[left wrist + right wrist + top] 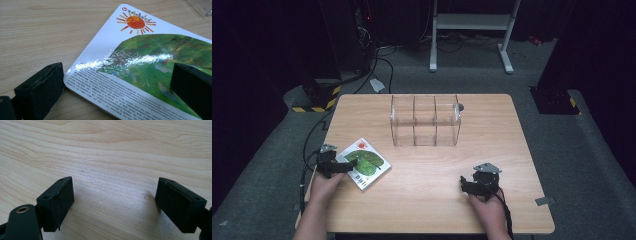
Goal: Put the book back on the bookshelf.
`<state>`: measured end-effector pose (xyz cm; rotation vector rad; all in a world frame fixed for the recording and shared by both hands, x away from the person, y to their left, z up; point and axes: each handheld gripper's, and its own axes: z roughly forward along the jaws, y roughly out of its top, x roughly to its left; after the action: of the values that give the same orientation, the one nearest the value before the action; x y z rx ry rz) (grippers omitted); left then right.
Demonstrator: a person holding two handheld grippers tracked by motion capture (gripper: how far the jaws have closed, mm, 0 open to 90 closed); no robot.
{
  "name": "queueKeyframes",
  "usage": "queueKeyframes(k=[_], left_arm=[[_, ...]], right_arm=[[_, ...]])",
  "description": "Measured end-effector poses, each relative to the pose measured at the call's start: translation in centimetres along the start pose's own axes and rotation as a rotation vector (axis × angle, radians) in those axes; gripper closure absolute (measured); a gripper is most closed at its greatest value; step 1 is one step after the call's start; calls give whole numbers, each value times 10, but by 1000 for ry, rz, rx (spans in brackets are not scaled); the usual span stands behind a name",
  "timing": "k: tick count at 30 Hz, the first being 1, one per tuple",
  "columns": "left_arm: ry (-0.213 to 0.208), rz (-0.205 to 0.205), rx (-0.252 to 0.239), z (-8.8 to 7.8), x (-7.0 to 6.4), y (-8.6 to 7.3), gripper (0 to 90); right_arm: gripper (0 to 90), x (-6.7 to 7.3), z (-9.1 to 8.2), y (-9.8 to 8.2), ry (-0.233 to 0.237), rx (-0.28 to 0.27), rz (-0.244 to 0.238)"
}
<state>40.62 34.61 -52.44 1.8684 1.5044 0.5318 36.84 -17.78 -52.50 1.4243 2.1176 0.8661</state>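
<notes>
The left gripper [343,165] is sitting at the near corner of the flat white picture book with a green leaf and orange sun [364,163]. Its jaws are standing wide apart, one beside the book's edge, one over its cover. The book is lying on the light wooden table [427,200], at its left side. The right gripper [468,184] is resting low over bare wood with its jaws wide apart, holding nothing.

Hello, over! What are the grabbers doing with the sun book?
Left gripper open, straddling book corner. Right gripper open, idle. Nothing blocking.
</notes>
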Motion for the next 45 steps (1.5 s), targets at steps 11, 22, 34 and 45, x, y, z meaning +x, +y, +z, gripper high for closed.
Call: queueKeyframes(k=[11,22,34,45], left_arm=[[-42,30,21,-2,-8,-1,0],[-106,124,36,-3,-32,-3,1],[-190,191,49,-7,-72,-12,3],[-275,260,58,-7,-111,-16,13]], right_arm=[[150,0,0,0,1,1,0],[150,0,0,0,0,0,0],[151,0,0,0,2,-1,-3],[156,0,0,0,5,-1,-5]])
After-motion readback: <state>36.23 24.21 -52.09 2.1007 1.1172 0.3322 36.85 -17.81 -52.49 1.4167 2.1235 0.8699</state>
